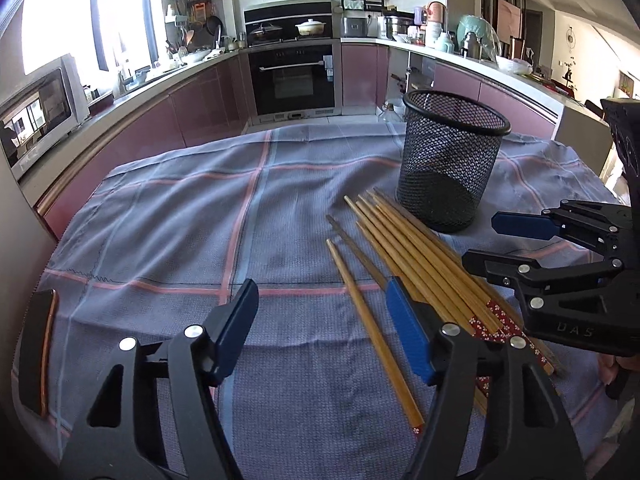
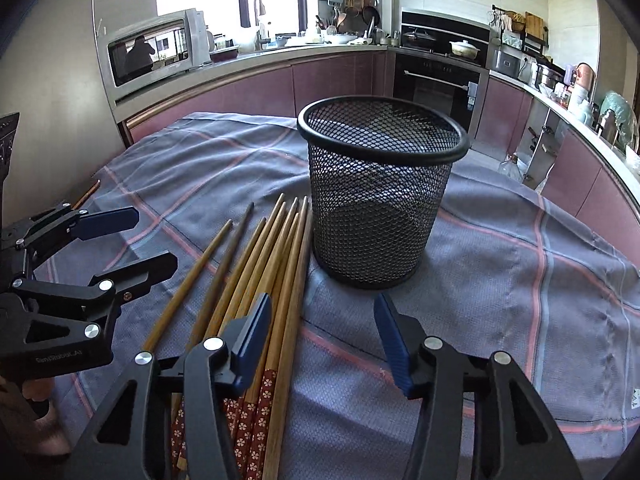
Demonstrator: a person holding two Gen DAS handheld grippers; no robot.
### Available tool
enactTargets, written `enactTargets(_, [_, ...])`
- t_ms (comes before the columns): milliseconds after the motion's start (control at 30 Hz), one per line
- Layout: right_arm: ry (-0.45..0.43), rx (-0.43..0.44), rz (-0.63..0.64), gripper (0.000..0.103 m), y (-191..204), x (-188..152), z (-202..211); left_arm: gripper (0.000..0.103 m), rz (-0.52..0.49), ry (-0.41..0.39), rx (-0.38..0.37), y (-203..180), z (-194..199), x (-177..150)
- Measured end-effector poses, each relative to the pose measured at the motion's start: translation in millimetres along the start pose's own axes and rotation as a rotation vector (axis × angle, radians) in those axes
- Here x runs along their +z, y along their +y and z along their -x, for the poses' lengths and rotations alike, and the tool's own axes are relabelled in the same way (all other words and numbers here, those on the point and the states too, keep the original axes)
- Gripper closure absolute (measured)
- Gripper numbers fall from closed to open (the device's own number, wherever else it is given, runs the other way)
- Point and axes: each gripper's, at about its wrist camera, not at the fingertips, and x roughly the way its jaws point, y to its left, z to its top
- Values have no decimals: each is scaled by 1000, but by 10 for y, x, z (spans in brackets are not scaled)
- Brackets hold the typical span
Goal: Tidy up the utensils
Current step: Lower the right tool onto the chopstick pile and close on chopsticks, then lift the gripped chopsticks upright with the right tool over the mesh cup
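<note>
Chopsticks (image 1: 404, 256) lie in a loose bundle on the bench (image 1: 168, 216), just near-left of an upright mesh holder (image 2: 380, 196). They are slim, round, tapered sticks of smooth tan wood; several carry red, white-flowered bands at the thick near ends. 2 lie slightly apart on the left. The black wire-mesh holder is a tapered cylinder with a rolled rim. A blue-grey woven cloth with pink stripes, faintly creased, covers the bench. The left hand-held gripper (image 1: 322, 320) gapes moderately over cloth, its right pad above the bundle, gripping nothing. The right hand-held gripper (image 2: 322, 334) stands part-open and empty, left pad over the chopsticks.
</note>
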Motion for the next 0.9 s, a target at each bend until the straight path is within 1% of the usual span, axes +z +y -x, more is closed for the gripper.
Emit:
enactTargets(33, [9, 3, -4, 64, -4, -1, -21, 40, -1, 10, -8, -1, -33, -8])
enactTargets(67, [16, 8, -9, 65, -10, -1, -33, 40, 0, 19, -19, -18, -46, -15])
enactTargets(167, [23, 15, -8, 66, -22, 15, -74, 40, 4, 41, -56, -35, -92, -13])
enactTargets(233, [28, 21, -6, 69, -16, 23, -105, 41, 3, 54, -58, -38, -125, -14])
enactTargets(500, [55, 28, -4, 73, -8, 89, -172, 47, 13, 95, -82, -74, -155, -31])
enactTargets(533, [59, 28, -3, 73, -4, 95, -181, 48, 13, 100, -83, -79, -181, -26])
enactTargets(600, [73, 30, -1, 73, 2, 101, -216, 54, 14, 116, -89, -84, -221, -25])
enactTargets(633, [85, 31, -1, 74, -4, 99, -239, 55, 18, 122, -95, -78, -224, -38])
enactTargets(833, [96, 17, 13, 75, 55, 157, -302, 57, 21, 128, -102, -63, -257, -23])
enactTargets(900, [99, 16, 17, 77, 70, 185, -329, 62, 21, 128, -102, -57, -260, -27])
